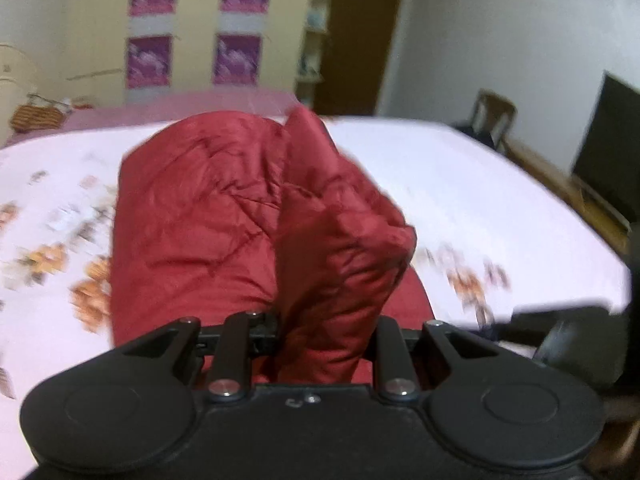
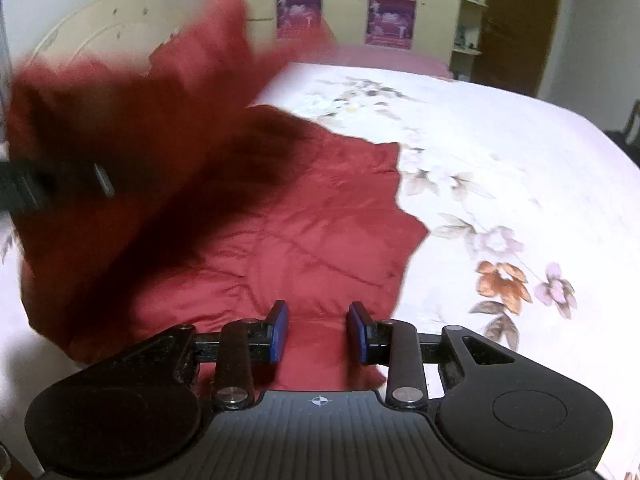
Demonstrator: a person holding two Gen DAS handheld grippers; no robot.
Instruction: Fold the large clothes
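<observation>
Left wrist view: red quilted jacket (image 1: 192,216) lies on the floral bedsheet (image 1: 460,184), long axis running away from the camera toward the wardrobe (image 1: 192,28). Left gripper (image 1: 324,340) is clamped on a thick bunch of its fabric, raised above the rest.

Right wrist view: right gripper (image 2: 318,332) stands parted over the jacket's (image 2: 312,232) near edge, pads (image 2: 280,330) holding nothing. A lifted flap, blurred, hangs at left. Judgement: a fold is partly done; the flap is not yet laid flat, further folds remain.
</observation>
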